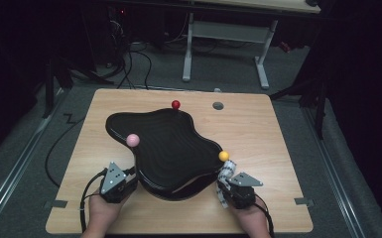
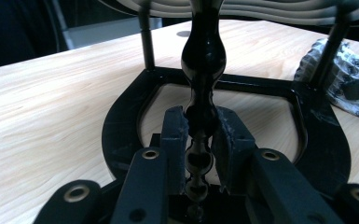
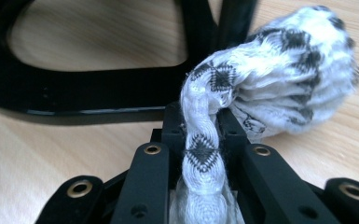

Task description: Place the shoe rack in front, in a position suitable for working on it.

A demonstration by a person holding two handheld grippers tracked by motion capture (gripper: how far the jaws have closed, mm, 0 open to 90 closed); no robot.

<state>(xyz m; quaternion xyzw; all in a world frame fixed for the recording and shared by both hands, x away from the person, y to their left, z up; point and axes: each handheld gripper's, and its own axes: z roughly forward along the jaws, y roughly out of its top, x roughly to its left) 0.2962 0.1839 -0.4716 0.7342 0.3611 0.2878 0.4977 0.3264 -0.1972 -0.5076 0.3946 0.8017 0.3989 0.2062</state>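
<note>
Black wavy tray (image 1: 168,144) on a stand sits mid-bench (image 1: 258,129), w/ three balls at its rim: red ball (image 1: 175,104) at 12 o'clock, pink ball (image 1: 132,140) at 9, yellow ball (image 1: 223,155) at approx 4.

Left tongs (image 1: 129,179) at the tray's 7 o'clock edge, held by the left hand (image 1: 103,210). In the left gripper view the left tongs (image 2: 200,140) are clamped on a turned black post (image 2: 203,60) of the stand, jaws pressed to both sides of it; the stand's base frame (image 2: 121,121) lies flat on the bench (image 2: 51,102) around it.

Right tongs (image 1: 224,184) at the tray's 5 o'clock edge, held by the right hand (image 1: 250,218). In the right gripper view the right tongs (image 3: 201,126) are pinched on a white-and-black patterned cloth (image 3: 279,65): a narrow twisted strip runs btwn the jaws, the bunched rest bulges out at 1 o'clock just past the tips, lying on the bench (image 3: 51,154) beside the base frame (image 3: 88,98). In the high view the cloth (image 1: 226,169) is just below the yellow ball.
</note>
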